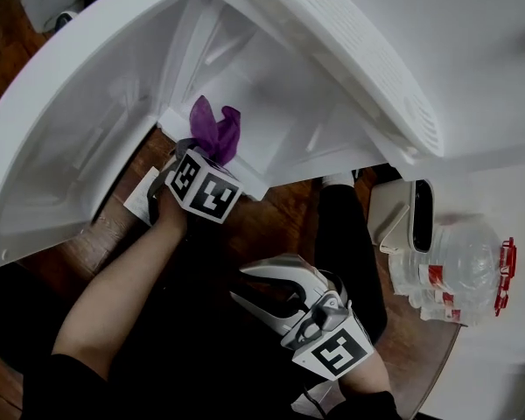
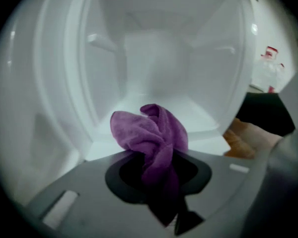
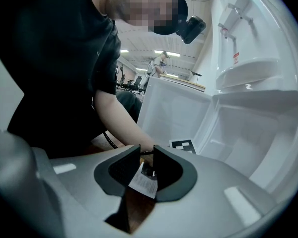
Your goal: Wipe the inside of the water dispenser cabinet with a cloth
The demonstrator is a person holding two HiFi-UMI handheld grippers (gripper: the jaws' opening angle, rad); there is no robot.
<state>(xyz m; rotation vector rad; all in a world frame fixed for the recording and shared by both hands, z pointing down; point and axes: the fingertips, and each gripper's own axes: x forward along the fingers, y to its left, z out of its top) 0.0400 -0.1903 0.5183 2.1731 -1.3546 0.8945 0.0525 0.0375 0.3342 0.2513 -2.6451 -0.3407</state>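
Your left gripper (image 2: 158, 170) has its jaws closed tight on the purple cloth (image 2: 149, 135), pinching it low on a bunched tail so that most of the fabric puffs out ahead of the tips. It is soft, light and limp, so it will fold to whatever you press it on but has no stiffness of its own; push with the gripper, not with the loose end. That low hold suits wiping, though a hard drag across the plastic could probably tug the tail free, so keep the pinch deep in the bunch. The cloth sits at the open mouth of the white cabinet (image 2: 64, 83), above its front lip; I cannot tell whether it touches a wall. The inner walls look smooth with ribs and ledges that may snag the fabric. Your right gripper (image 3: 146, 170) hangs back over the wooden floor (image 1: 271, 213), jaws a narrow gap apart and gripping nothing; a small white slip (image 3: 144, 182) shows through the gap
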